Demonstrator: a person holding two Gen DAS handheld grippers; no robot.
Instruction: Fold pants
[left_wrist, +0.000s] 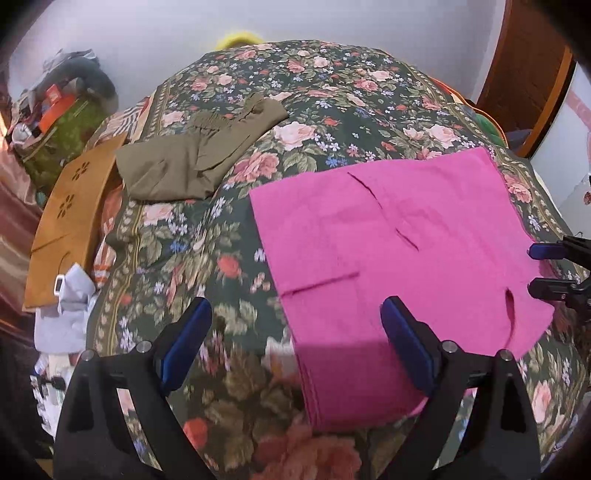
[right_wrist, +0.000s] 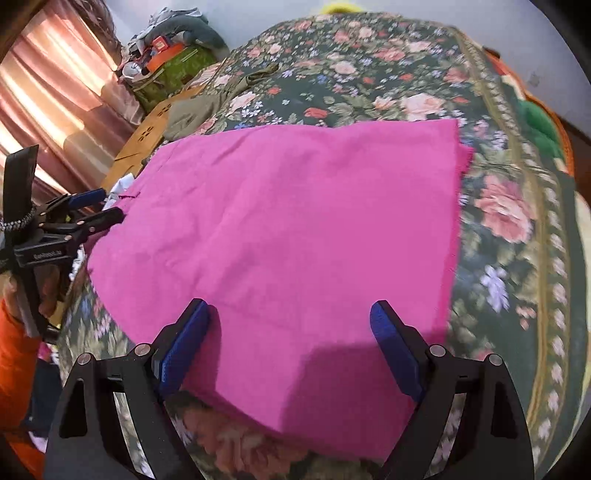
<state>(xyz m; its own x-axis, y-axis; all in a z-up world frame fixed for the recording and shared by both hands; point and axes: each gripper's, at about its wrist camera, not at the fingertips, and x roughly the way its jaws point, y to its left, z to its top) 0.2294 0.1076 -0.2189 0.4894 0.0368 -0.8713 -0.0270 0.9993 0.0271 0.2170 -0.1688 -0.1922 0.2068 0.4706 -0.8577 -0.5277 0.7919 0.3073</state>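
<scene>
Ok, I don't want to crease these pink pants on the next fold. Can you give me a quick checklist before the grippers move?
1. Pink pants lying flat on the floral bedspread: ok.
2. Left gripper open, holding nothing: ok.
3. Right gripper open, nothing pinched: ok.
4. Nothing lying on the pants: ok.
5. Olive garment clear of the pants: ok.
6. Layers underneath lined up: cannot tell.

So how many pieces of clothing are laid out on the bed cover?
2. The pink pants lie flat near the front; an olive garment lies folded further back by the left edge. Others may be hidden off the bed.
</scene>
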